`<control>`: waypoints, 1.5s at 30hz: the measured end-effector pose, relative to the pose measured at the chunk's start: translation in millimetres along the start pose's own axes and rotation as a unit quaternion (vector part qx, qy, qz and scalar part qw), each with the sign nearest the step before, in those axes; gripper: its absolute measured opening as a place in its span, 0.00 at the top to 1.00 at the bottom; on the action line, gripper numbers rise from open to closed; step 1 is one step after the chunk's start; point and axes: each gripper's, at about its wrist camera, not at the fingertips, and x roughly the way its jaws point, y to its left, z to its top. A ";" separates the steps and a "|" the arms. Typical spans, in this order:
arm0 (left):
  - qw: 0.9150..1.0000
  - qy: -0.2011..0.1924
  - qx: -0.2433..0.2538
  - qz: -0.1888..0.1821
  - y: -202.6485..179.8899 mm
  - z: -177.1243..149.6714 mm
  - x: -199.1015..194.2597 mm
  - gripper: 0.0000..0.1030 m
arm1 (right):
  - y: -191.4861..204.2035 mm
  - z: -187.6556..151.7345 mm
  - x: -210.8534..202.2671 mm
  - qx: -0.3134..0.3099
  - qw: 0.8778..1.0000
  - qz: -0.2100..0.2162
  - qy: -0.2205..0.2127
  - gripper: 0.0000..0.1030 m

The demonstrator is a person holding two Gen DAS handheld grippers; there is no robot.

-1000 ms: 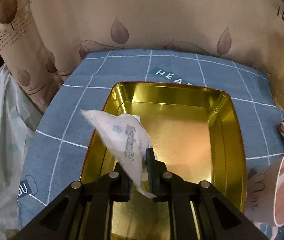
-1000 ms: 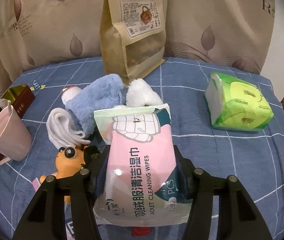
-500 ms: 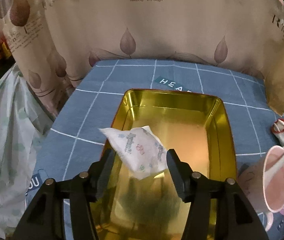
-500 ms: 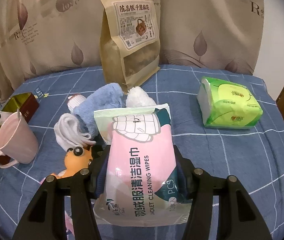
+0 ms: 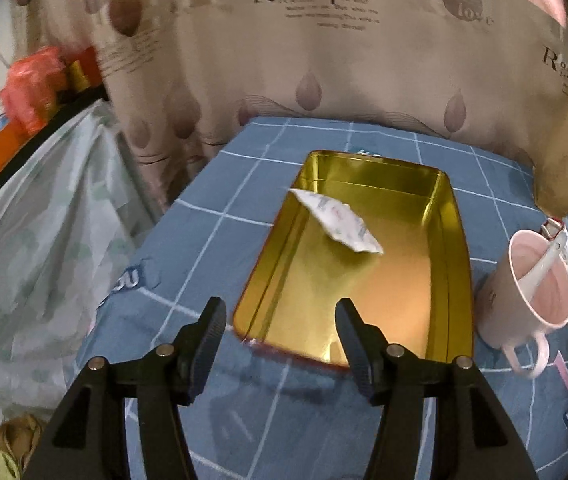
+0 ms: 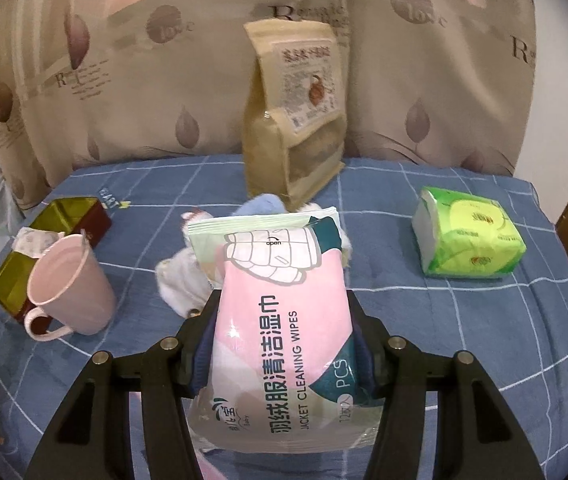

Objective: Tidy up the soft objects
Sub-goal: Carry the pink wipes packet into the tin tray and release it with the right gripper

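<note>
I use the gold tin as my reference. My left tool is at the tin's near rim, jaws spread wide with nothing between them; they have just been opening. The small white sachet lies propped over the tin's left wall, partly inside. My right tool is clamped on the pink wipes pack, well to the right of the tin, beyond the pink mug. To place the pack well, I judge it best to pass above the mug, centre it over the tin floor, then release low.
</note>
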 end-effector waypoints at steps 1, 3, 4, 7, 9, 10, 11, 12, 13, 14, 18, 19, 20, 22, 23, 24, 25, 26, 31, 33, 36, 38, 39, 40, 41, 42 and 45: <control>1.000 0.000 -0.006 -0.001 2.4 -2.1 -2.8 0.43 | 3.4 0.7 -0.6 -0.003 1.000 0.002 -0.001 0.48; 1.000 -0.003 -0.019 -0.001 7.6 -7.8 -9.1 0.43 | 14.2 3.6 -3.0 -0.012 1.000 0.009 -0.004 0.48; 1.000 -0.005 -0.024 0.000 9.2 -10.2 -11.6 0.43 | 18.7 4.8 -4.0 -0.016 1.000 0.011 -0.005 0.48; 1.000 -0.009 -0.028 0.003 9.2 -14.6 -15.4 0.42 | 36.9 9.8 -6.2 -0.028 0.999 0.022 -0.009 0.48; 1.000 -0.008 -0.023 -0.002 5.7 -16.4 -13.5 0.42 | 50.9 13.9 -6.4 -0.040 0.999 0.030 -0.009 0.48; 1.000 -0.007 -0.019 0.001 3.8 -16.9 -12.2 0.42 | 61.3 16.6 -6.7 -0.049 0.998 0.036 -0.009 0.48; 1.000 -0.007 -0.015 0.004 2.3 -17.1 -11.5 0.42 | 67.1 18.6 -6.3 -0.055 0.998 0.040 -0.010 0.48; 1.000 -0.009 -0.010 0.007 0.8 -17.7 -11.3 0.42 | 74.7 20.6 -7.0 -0.062 0.997 0.044 -0.011 0.48; 1.000 -0.010 -0.010 0.008 0.4 -18.0 -11.3 0.42 | 84.9 23.5 -7.4 -0.070 0.996 0.052 -0.011 0.49; 1.000 -0.010 -0.011 0.006 1.2 -18.4 -11.1 0.42 | 91.8 26.3 -7.2 -0.075 0.995 0.058 -0.011 0.49; 1.000 -0.019 -0.020 0.003 5.7 -17.5 -14.1 0.42 | 124.0 35.4 -6.2 -0.097 0.992 0.084 -0.011 0.48; 0.999 -0.022 -0.022 0.006 7.0 -17.5 -15.1 0.42 | 133.6 37.5 -6.1 -0.106 0.990 0.091 -0.011 0.48; 0.999 -0.026 -0.025 0.008 8.3 -17.1 -16.0 0.42 | 144.2 39.8 -5.2 -0.116 0.988 0.099 -0.011 0.49; 0.999 -0.030 -0.031 0.009 11.2 -16.3 -17.3 0.42 | 163.8 44.1 -1.5 -0.132 0.985 0.114 -0.007 0.49; 0.999 -0.032 -0.035 0.008 13.4 -15.6 -18.0 0.42 | 172.0 44.7 -0.2 -0.138 0.983 0.121 -0.006 0.49; 0.999 -0.033 -0.039 0.007 15.3 -15.3 -18.4 0.42 | 179.4 44.7 1.3 -0.144 0.982 0.126 -0.004 0.49; 0.999 -0.033 -0.041 0.007 17.2 -14.7 -18.2 0.42 | 191.2 46.2 4.9 -0.152 0.979 0.133 -0.001 0.49; 0.998 -0.032 -0.044 0.007 18.8 -14.2 -18.0 0.42 | 197.6 47.0 7.5 -0.155 0.978 0.138 0.001 0.49; 0.998 -0.034 -0.052 0.006 23.4 -13.7 -17.1 0.42 | 229.6 51.9 28.7 -0.170 0.972 0.159 0.022 0.49; 0.998 -0.035 -0.054 0.005 25.4 -13.3 -16.4 0.42 | 240.1 54.5 38.9 -0.177 0.970 0.162 0.030 0.49; 0.998 -0.033 -0.058 0.003 28.4 -12.9 -15.2 0.42 | 257.4 59.4 54.7 -0.180 0.969 0.165 0.042 0.49; 0.998 -0.031 -0.062 0.002 30.9 -13.0 -13.6 0.42 | 267.2 62.3 65.3 -0.178 0.969 0.166 0.050 0.49; 0.997 -0.030 -0.065 0.002 32.4 -13.0 -12.9 0.42 | 271.0 63.5 70.5 -0.178 0.969 0.164 0.053 0.49; 0.997 -0.030 -0.067 0.001 33.3 -13.2 -12.7 0.42 | 276.3 64.7 77.9 -0.178 0.969 0.161 0.058 0.49; 0.997 -0.031 -0.069 0.001 34.3 -13.3 -13.5 0.42 | 278.7 65.0 82.3 -0.176 0.969 0.161 0.062 0.49; 0.997 -0.032 -0.073 0.002 36.1 -13.1 -13.8 0.42 | 281.0 65.9 87.3 -0.170 0.970 0.159 0.066 0.49; 0.996 -0.034 -0.083 0.003 41.2 -12.8 -12.6 0.42 | 290.6 67.0 103.7 -0.168 0.970 0.157 0.079 0.49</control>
